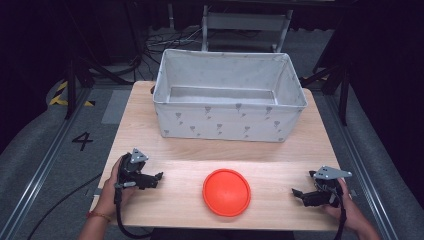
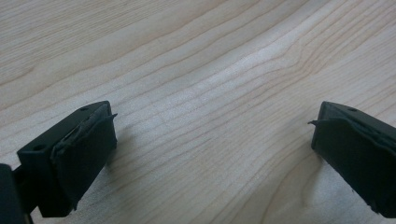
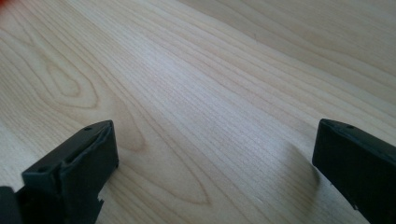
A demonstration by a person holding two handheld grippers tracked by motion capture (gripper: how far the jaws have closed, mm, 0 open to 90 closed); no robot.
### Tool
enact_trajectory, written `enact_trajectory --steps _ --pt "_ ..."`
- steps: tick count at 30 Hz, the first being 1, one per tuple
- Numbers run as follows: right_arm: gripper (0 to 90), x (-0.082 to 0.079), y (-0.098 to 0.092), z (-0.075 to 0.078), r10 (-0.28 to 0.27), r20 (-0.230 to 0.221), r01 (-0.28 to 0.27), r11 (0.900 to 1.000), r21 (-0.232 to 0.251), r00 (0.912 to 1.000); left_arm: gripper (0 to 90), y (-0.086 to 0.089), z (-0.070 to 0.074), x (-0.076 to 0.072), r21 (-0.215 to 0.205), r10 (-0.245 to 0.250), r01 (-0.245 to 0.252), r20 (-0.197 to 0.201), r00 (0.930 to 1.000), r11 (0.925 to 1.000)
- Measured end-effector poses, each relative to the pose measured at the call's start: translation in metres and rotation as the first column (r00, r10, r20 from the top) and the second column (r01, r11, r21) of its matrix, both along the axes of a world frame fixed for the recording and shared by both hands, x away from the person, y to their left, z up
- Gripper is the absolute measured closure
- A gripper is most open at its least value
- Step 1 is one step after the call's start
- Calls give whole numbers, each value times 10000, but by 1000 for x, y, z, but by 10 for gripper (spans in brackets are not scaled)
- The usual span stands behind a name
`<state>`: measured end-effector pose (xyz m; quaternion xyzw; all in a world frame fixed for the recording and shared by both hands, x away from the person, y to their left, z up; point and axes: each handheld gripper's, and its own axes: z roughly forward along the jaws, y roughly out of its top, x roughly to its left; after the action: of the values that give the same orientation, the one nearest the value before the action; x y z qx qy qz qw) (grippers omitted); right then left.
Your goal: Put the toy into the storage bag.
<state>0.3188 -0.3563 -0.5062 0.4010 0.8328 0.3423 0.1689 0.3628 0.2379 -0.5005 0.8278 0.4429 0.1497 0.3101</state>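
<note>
A flat round orange-red disc (image 1: 226, 192) lies on the wooden table (image 1: 190, 150) near its front edge, midway between my two grippers. My left gripper (image 1: 156, 179) rests low at the front left, held in a hand, pointing right toward the disc. Its jaws stand wide apart over bare wood (image 2: 210, 126), nothing between them. My right gripper (image 1: 299, 195) sits at the front right, pointing left toward the disc. It is open too (image 3: 215, 154), with only wood grain between the black jaws.
A large white fabric bin (image 1: 227, 127) with small grey prints stands at the back of the table; nothing shows in the part of its inside that I can see. A grey chair frame (image 1: 245, 25) and cables lie beyond it. A floor mark "4" (image 1: 82, 140) is at the left.
</note>
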Motion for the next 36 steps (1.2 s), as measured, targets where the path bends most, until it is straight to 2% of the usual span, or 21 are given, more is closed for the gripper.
enact_trajectory --steps 1,3,4,7,8,12,14,15,19,24,26,30,32,36 --pt "5 0 0 0 52 56 -52 10000 -39 10000 1 0 0 0 -1 -7 7 -6 10000 10000" --pt "5 1 0 0 93 -84 -94 10000 -20 9999 1 0 0 -1 -18 12 -12 2 10000 10000" --pt "5 3 -1 1 125 -338 -125 9999 -5 9993 1 0 0 -1 -18 12 -12 2 10000 10000" --pt "5 3 0 2 186 -466 -189 9998 -56 9987 2 2 0 -3 2 -133 133 7 9999 9999" --pt "15 4 1 3 207 -567 -214 9997 -103 9982 3 3 0 -6 67 -396 396 13 9992 9992" --pt "85 5 1 5 352 -543 -354 9994 -22 9979 4 5 1 -7 110 -634 634 36 9980 9979" --pt "181 5 4 7 538 -513 -539 9985 -8 9972 4 6 1 -8 22 -758 758 -40 9971 9971" --pt "198 5 5 8 610 -523 -611 9981 6 9968 4 7 1 -8 80 -877 876 42 9961 9961" --pt "172 7 16 10 879 -747 -887 9960 -65 9933 4 9 1 -9 61 -958 958 14 9954 9954" --pt "191 9 44 20 1619 -543 -1601 9864 367 9853 5 11 0 -11 30 -913 913 36 9958 9958" --pt "193 9 49 21 1695 -480 -1676 9850 411 9844 5 11 1 -11 42 -921 921 40 9957 9957" --pt "194 13 75 25 2220 -505 -2183 9733 704 9737 6 11 1 -11 60 -935 935 69 9956 9956" --pt "194 13 79 26 2259 -466 -2218 9719 786 9730 6 11 1 -11 29 -924 924 26 9957 9957" --pt "193 19 101 31 2824 -421 -2775 9560 956 9584 6 11 1 -11 30 -924 924 32 9957 9957"
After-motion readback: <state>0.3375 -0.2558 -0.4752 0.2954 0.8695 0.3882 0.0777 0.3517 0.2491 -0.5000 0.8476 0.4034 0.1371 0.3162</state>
